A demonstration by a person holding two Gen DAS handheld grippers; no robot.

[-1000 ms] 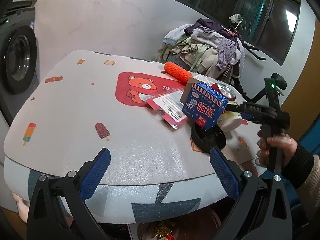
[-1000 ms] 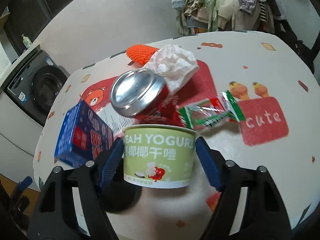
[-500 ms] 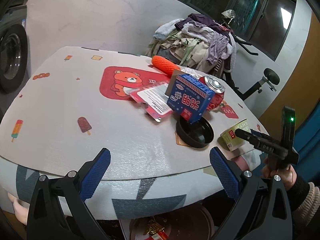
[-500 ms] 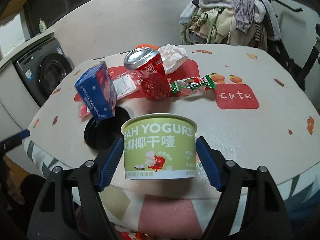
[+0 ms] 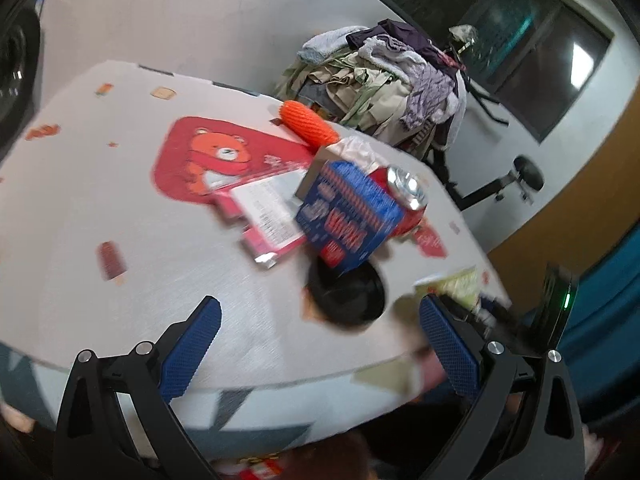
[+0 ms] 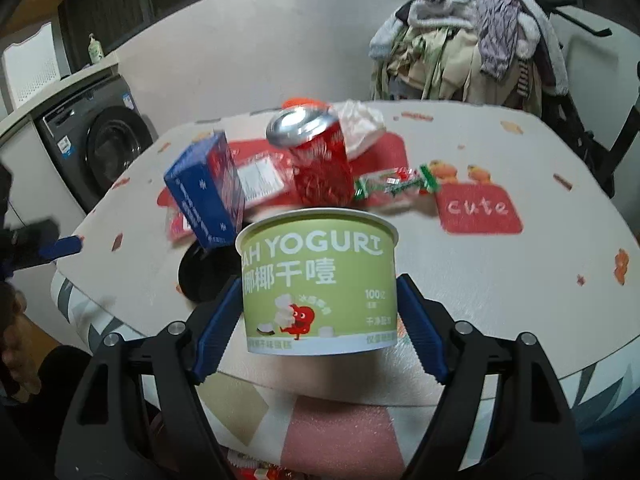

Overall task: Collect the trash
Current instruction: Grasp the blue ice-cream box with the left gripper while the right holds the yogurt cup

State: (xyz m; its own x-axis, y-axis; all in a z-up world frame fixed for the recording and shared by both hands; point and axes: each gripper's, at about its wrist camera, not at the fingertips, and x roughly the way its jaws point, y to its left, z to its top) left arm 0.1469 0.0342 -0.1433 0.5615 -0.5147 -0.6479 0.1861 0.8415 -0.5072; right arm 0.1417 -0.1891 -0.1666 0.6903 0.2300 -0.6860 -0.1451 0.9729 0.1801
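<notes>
My right gripper is shut on a green yogurt cup and holds it upright over the near edge of the table. Behind the cup stand a red can and a tilted blue box, which leans over a black lid. A crumpled white tissue and a green-red wrapper lie by the can. My left gripper is open and empty at the table's near edge, in front of the black lid. An orange net and a pink card pack lie farther back.
A pile of clothes on a rack stands behind the table. A washing machine is off to the left. Coloured wrappers show below the table's near edge. A hand holds the left gripper at the left border.
The right gripper has drawn back with the yogurt cup from beside the can to the table's near edge. The left view has swung right and is now blurred.
</notes>
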